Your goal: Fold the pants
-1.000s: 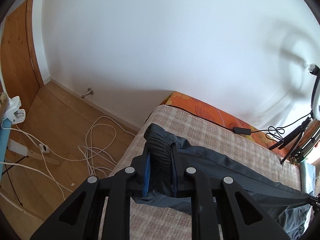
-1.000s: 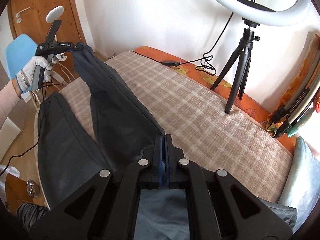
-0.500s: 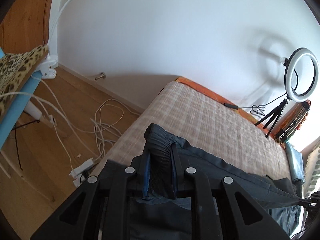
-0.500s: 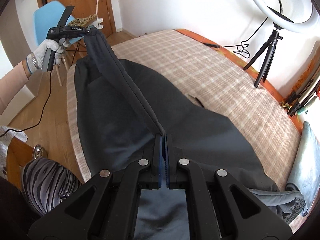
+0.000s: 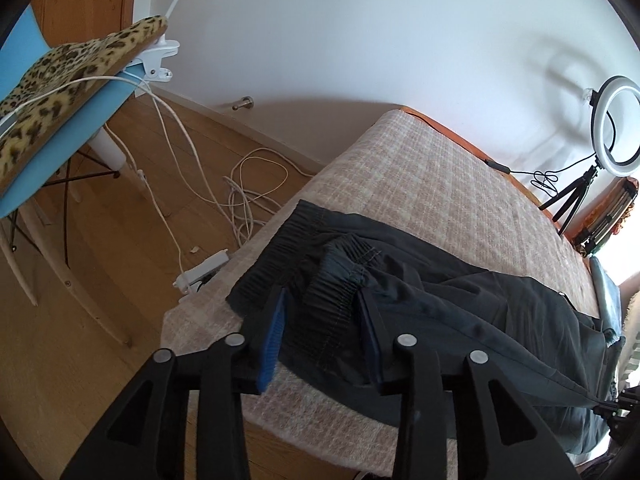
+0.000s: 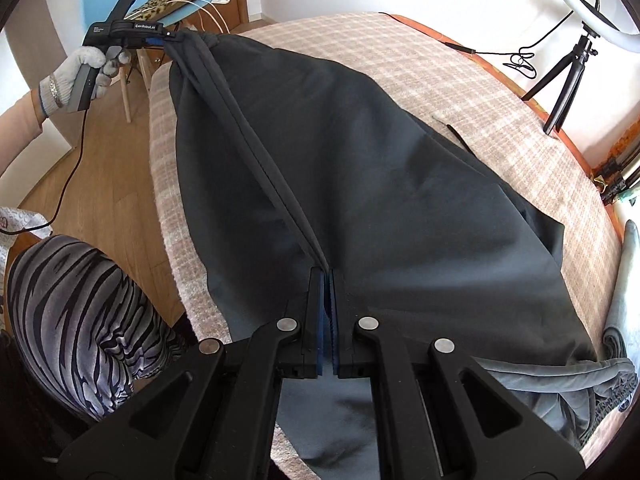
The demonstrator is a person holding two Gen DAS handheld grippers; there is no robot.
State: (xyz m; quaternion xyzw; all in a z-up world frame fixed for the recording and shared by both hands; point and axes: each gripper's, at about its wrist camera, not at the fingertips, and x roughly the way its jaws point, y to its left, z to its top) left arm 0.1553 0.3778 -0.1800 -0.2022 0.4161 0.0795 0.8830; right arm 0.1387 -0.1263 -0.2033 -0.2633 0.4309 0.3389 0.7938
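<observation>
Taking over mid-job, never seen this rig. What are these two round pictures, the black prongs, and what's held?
No robot here: a person carries a two-finger gripper in each hand, each with a fisheye camera looking along its black fingers. The left wrist picture shows the left gripper, fingers apart around the gathered elastic waistband; whether they pinch it I cannot tell. The right wrist picture shows the right gripper shut on a raised fold of the dark grey pants, which lie spread on the beige checked bed cover. Top left there, a white-gloved hand holds the left gripper.
</observation>
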